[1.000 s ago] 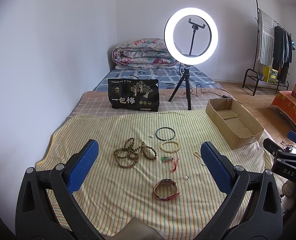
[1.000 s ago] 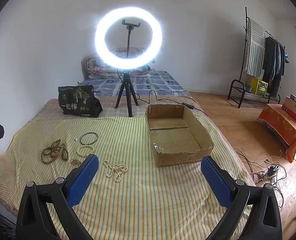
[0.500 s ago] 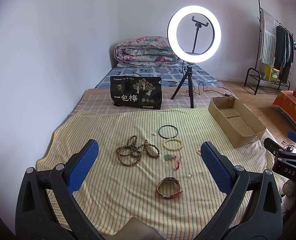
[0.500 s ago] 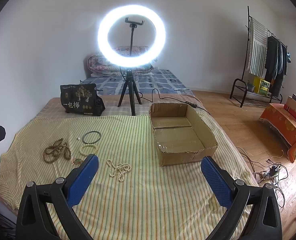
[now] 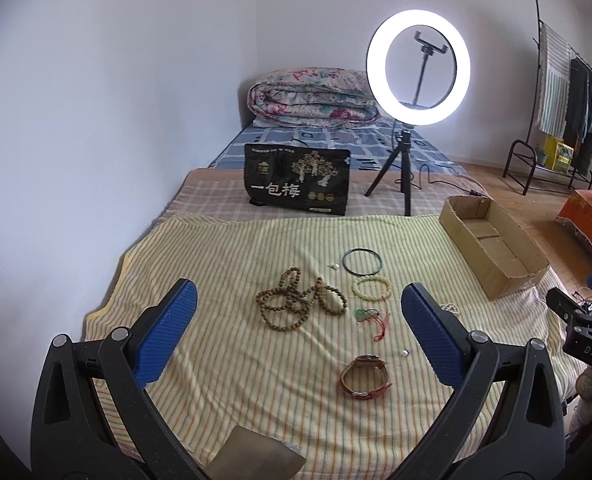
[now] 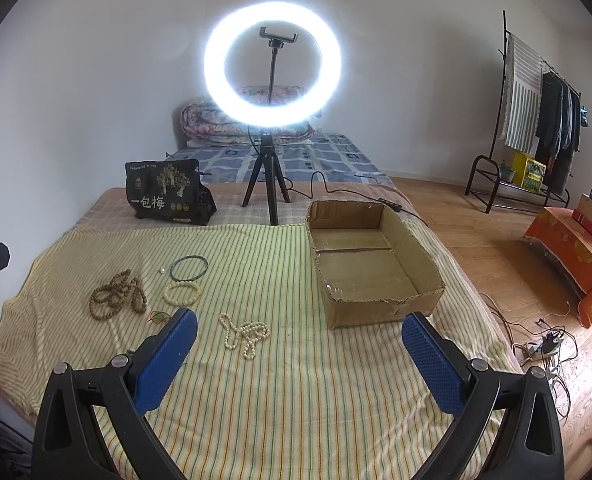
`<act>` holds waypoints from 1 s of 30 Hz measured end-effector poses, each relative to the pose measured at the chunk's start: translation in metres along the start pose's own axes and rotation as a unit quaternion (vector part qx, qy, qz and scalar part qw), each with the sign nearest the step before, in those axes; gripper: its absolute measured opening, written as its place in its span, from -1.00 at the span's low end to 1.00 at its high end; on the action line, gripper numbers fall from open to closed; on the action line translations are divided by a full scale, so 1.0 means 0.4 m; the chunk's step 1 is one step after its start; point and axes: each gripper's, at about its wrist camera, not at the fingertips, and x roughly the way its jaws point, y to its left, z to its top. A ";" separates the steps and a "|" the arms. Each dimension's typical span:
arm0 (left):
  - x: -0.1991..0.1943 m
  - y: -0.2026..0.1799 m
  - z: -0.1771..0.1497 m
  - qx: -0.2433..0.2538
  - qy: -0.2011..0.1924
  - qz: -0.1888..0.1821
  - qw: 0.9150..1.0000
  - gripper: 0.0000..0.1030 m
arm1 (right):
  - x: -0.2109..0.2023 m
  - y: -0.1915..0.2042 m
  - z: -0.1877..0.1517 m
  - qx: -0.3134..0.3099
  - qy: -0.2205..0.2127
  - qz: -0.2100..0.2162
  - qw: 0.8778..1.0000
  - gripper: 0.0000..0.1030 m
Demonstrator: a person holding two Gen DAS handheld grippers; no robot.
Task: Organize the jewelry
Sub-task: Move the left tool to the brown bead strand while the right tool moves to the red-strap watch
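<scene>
Both tongs are spread wide and hold nothing: the left tongs [image 5: 293, 312] hang over the near edge of the bedding, and the right tongs [image 6: 300, 340] hover a little above the striped blanket [image 6: 296, 400], its blue pads framing the pearl necklace [image 6: 244, 333] on one side and the cardboard box [image 6: 428, 268] on the other. Nothing has been picked up and the box looks empty, so the sorting seems to be at its very start — the step in hand is choosing a first piece and coming down on it. The jewelry lies loose on the blanket: a brown bead string [image 5: 298, 304], a dark bangle [image 5: 362, 262], a pale bead bracelet [image 5: 373, 288] just beside it, a green pendant on red cord [image 5: 370, 316], a red-strapped watch [image 5: 364, 378] nearest the left tongs, and two tiny studs too small to make out. The next move likely calls for lowering one set of tongs onto a single item — the watch for the left, the pearls for the right — and closing on it without catching the soft cloth. The blanket covers a bed against a white wall; behind it stand a black printed bag [image 5: 298, 180], a lit ring light [image 6: 272, 64] on a tripod, a rolled quilt [image 5: 312, 98], and a clothes rack [image 6: 536, 120] over a wood floor.
</scene>
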 end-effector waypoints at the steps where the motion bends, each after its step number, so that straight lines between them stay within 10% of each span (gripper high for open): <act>1: 0.010 0.015 0.015 -0.004 0.002 0.002 1.000 1.00 | 0.002 0.002 0.000 0.000 0.002 0.002 1.000 0.99; 12: 0.098 0.129 0.010 -0.024 0.057 0.018 0.998 1.00 | 0.033 0.063 -0.011 -0.023 0.024 0.053 0.998 0.99; 30: 0.322 0.070 -0.023 0.035 0.179 -0.071 0.981 0.93 | 0.141 0.203 -0.105 -0.105 0.112 0.127 0.980 0.99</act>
